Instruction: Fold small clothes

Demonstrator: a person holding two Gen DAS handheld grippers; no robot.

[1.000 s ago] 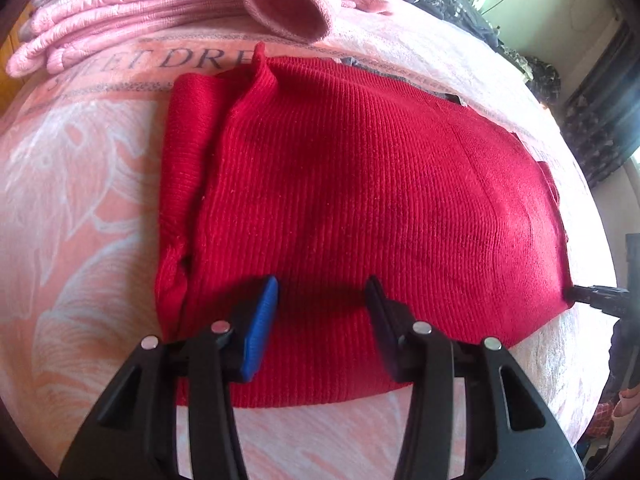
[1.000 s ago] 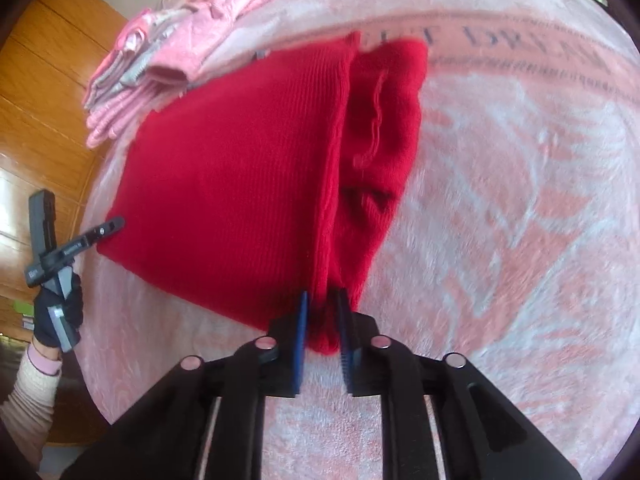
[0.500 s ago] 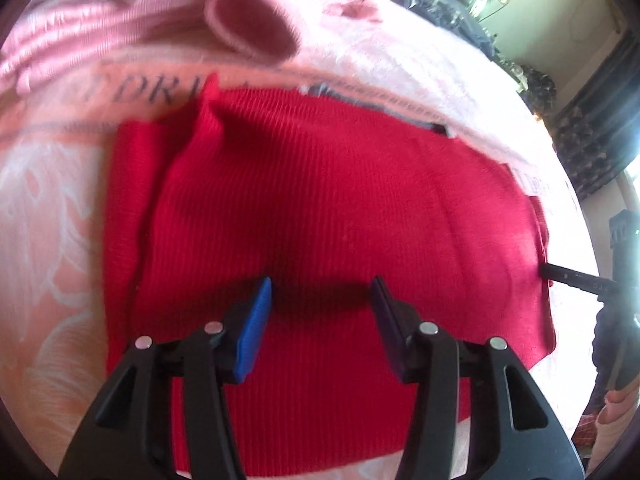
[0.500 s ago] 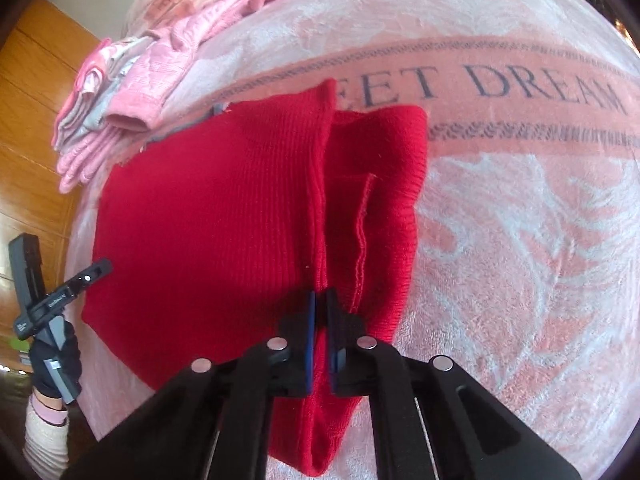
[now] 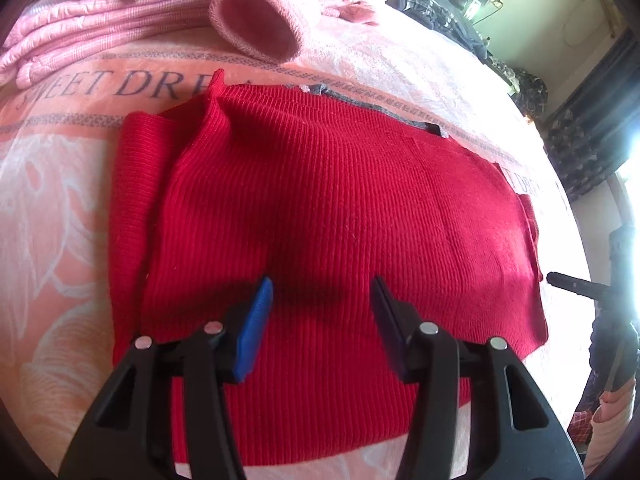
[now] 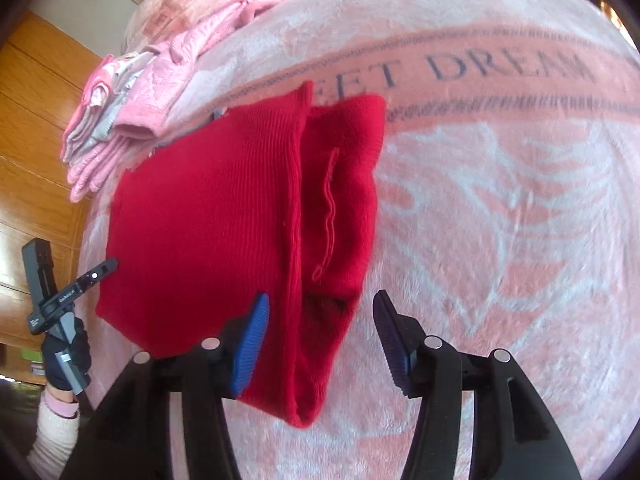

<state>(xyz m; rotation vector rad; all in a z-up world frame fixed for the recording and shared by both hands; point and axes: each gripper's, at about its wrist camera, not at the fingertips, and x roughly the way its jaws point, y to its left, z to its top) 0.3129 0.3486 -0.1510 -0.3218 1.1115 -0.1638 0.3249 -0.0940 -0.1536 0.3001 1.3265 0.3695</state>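
A red ribbed knit garment (image 5: 340, 208) lies flat on the pink blanket (image 5: 52, 200), with one side folded over along a ridge on its left. My left gripper (image 5: 320, 296) hovers open above its near part, holding nothing. In the right wrist view the same red garment (image 6: 208, 220) shows its folded flap (image 6: 340, 184). My right gripper (image 6: 320, 304) is open, and the garment's near folded edge lies between its fingers. The left gripper (image 6: 80, 284) shows at the garment's left edge, held by a gloved hand.
A pile of pink and grey clothes (image 5: 100, 36) with a pink cuff (image 5: 260, 24) lies at the blanket's far side, also in the right wrist view as the pile (image 6: 132, 120). A grey strip (image 5: 384, 110) peeks from under the red garment. Wooden panelling (image 6: 36, 140) stands left.
My right gripper was shut on the red garment's folded edge and has opened, letting it drop onto the blanket. The left gripper stayed open and shifted slightly over the garment.
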